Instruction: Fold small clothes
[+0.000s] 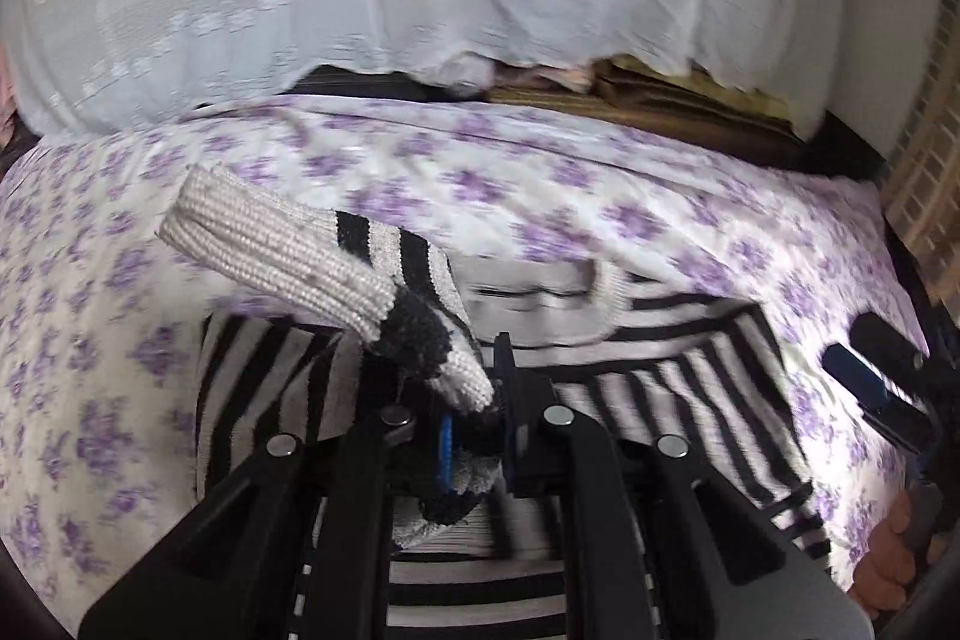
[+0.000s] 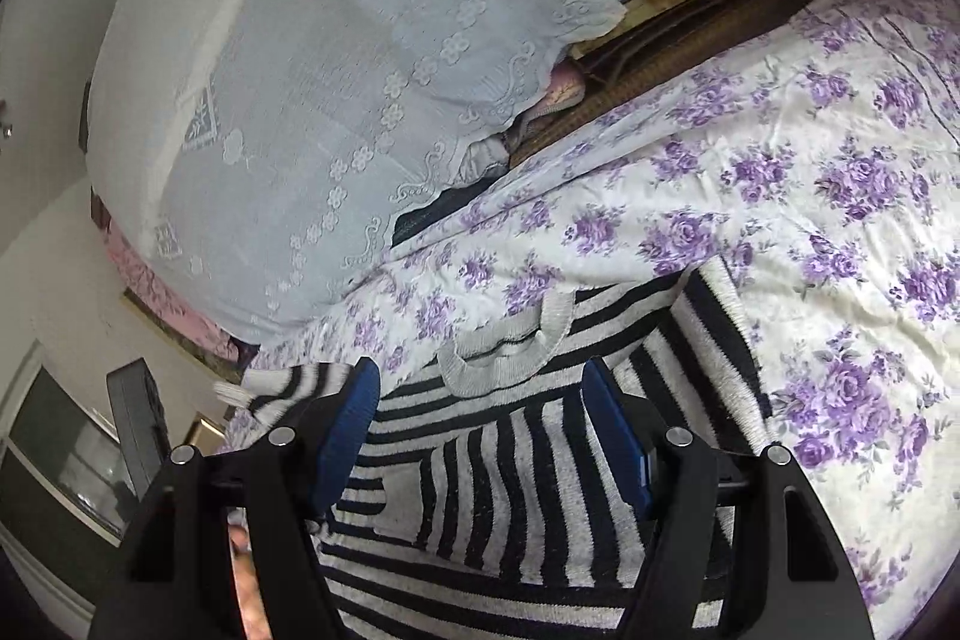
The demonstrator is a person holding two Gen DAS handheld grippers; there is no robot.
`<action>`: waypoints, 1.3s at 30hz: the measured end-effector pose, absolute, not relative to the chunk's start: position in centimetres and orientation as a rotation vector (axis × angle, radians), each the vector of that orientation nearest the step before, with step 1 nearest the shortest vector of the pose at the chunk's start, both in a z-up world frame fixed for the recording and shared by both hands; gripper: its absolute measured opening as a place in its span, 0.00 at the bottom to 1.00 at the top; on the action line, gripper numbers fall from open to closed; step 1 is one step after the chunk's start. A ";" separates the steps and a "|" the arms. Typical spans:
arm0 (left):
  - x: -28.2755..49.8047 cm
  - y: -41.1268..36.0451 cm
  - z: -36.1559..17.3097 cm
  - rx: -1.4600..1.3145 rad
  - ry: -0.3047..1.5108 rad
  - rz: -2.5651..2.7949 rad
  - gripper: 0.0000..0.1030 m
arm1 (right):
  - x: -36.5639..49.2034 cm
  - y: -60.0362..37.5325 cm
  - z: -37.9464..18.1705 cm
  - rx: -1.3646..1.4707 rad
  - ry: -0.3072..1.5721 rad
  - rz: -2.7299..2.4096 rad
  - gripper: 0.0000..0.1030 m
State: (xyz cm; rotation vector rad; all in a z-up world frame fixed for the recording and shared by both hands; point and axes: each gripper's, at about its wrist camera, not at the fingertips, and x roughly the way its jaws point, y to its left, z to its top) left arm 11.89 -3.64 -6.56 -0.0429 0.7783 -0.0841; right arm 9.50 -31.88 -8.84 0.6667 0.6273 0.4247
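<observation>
A small black-and-grey striped knit sweater [image 2: 510, 466] lies on the floral bedspread, neck hole [image 2: 504, 349] away from me. My left gripper [image 1: 474, 430] is shut on the sweater's sleeve [image 1: 336, 268], lifted over the body, with its grey ribbed cuff [image 1: 240, 220] pointing up and left. The sweater body [image 1: 690, 400] lies beneath. My right gripper [image 2: 480, 424] is open and empty, hovering just above the sweater's chest. It also shows in the left wrist view [image 1: 882, 388] at the right edge. The lifted sleeve shows at the left of the right wrist view [image 2: 288, 388].
The bedspread [image 2: 840, 220] is white with purple flowers. A large white lace-covered pillow [image 2: 336, 88] lies behind the sweater, with brown and pink folded fabrics [image 2: 660, 40] under it. The bed edge and dark furniture [image 2: 66, 454] are at the left.
</observation>
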 end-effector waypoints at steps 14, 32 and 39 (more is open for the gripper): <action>11.1 -14.4 -14.3 0.265 0.902 -0.187 0.78 | 10.1 -34.1 -9.5 0.727 0.627 0.381 0.68; 8.3 2.5 -9.6 0.173 0.809 0.066 0.95 | 10.4 -30.9 -13.1 0.675 0.798 0.391 0.61; 9.3 6.4 -12.1 0.081 0.842 0.103 0.95 | 9.1 -29.9 -16.2 0.667 0.875 0.350 0.61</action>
